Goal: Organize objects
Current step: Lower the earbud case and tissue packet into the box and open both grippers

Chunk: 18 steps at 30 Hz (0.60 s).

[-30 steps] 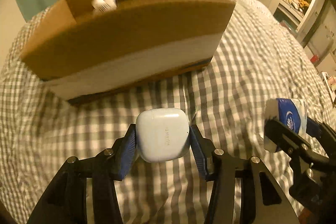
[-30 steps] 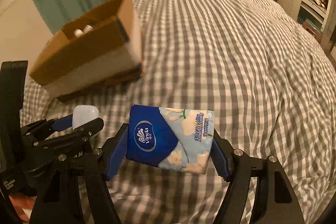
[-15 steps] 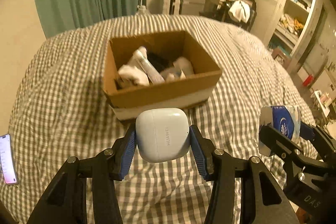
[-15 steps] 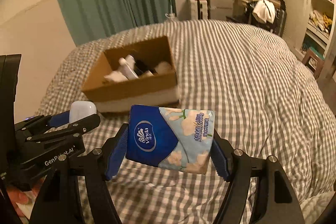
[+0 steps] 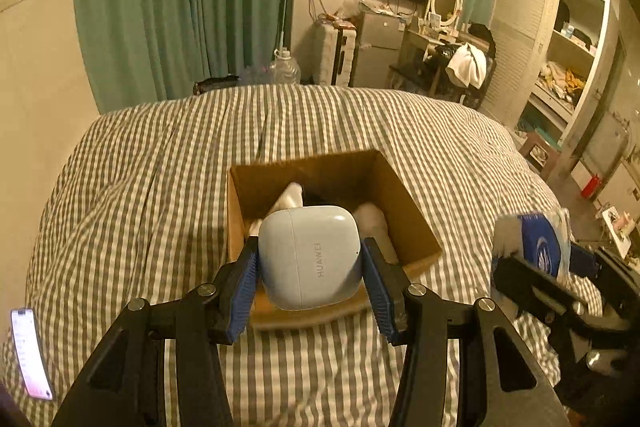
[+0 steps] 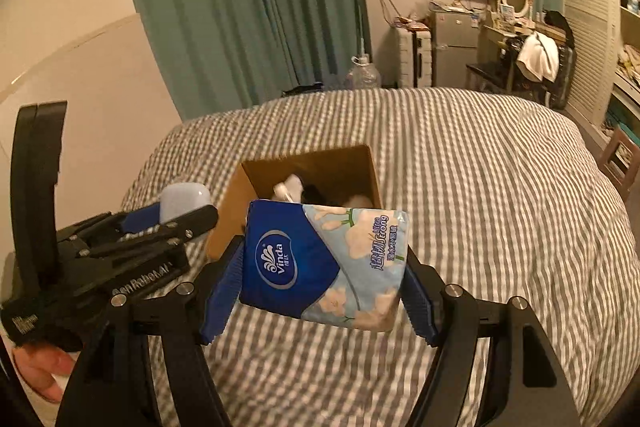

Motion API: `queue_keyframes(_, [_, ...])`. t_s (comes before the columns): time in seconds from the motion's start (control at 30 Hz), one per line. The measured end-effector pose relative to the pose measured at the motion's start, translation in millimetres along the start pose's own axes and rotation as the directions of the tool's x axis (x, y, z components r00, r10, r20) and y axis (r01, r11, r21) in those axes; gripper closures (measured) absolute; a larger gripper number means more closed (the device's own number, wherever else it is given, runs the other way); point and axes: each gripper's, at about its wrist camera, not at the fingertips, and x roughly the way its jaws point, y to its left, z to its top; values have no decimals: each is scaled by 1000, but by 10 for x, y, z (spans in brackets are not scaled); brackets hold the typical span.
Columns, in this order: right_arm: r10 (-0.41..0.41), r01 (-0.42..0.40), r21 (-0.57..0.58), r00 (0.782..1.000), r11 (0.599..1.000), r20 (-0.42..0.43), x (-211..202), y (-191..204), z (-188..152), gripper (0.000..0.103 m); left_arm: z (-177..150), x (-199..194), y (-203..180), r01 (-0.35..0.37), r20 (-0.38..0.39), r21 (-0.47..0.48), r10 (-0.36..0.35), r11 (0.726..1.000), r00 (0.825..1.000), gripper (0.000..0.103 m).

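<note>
Green curtains and a cluttered dresser back a bed spread with a grey checked cover, and on it sits an open cardboard box already holding several pale items.

The left gripper has its jaws clenched on a white earbud case, held by its two side faces, lid end forward. Seen along the jaws, the case hangs in front of the box's near wall and overlaps the opening. The right gripper grasps a tissue pack across its short ends; the box lies ahead of those jaws and slightly to their left. A phone lies on the cover, well off to the left of the left jaws.

Both grippers are tilted forward and down towards the box, side by side, the left one showing at the lower left of the right view.

The step in hand appears to be dropping both items into the box. To do it well, each should be carried fully past the near wall before release, one at a time so the grippers do not collide. The case is smooth and hard, so a low release would keep it from bouncing; the soft pack can go on top.
</note>
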Motion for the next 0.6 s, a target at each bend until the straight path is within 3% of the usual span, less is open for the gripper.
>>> queue_keyframes(0.33, [11,-6,64,996,998,-91,937,-322,487,32,199,855,-76,-4,-58,55,7,998,998,52])
queue_keyframes(0.6, [4,19,120,983,993,-186,1656,-515,481,32,50,1413,18,-27,-139,41,32,999,990,52])
